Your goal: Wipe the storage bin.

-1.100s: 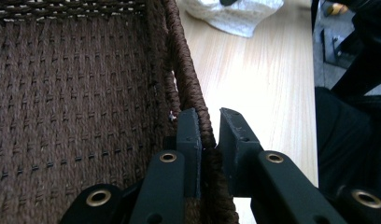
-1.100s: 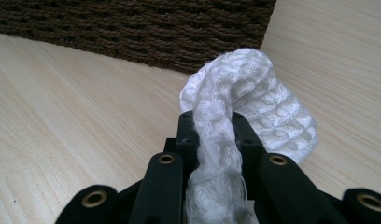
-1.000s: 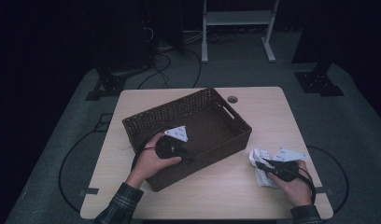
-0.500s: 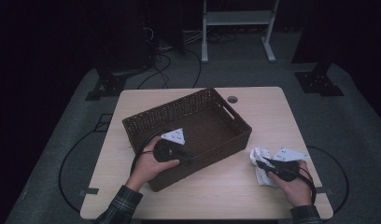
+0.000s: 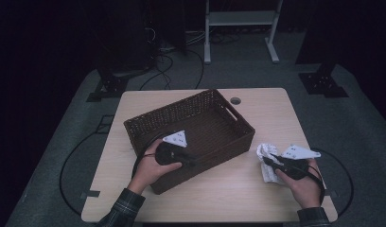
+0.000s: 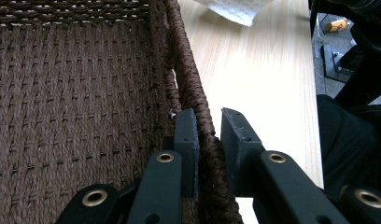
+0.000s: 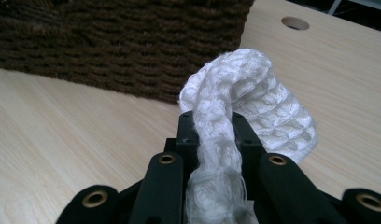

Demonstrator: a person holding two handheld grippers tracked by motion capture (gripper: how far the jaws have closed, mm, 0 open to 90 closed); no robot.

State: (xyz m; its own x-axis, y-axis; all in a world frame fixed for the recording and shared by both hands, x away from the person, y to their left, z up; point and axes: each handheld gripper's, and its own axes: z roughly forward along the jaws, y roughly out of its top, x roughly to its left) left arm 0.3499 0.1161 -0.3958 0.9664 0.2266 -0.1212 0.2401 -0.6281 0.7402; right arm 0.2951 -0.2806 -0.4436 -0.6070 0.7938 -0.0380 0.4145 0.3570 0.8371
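left gripper [image 6: 209,135] clamped astride near rim of dark brown woven wicker basket [image 5: 191,124], likely steadying it, right gripper [image 7: 212,126] pinching crumpled white knitted cloth [image 7: 247,88] just beside basket's outer wall, seemingly for dropping in.

Each hand carries a black gripper: the left gripper [image 5: 188,160] and the right gripper [image 5: 270,160] both bear a pale grey three-cornered plate on top, dotted with small dark marks. A thin black cable [image 5: 143,152] loops from the left one. Up close, the fingers [image 6: 187,135] are flat matte black blocks on black arms fastened with brass-ringed rivets. Both forearms wear dark plaid sleeves [image 5: 124,207].
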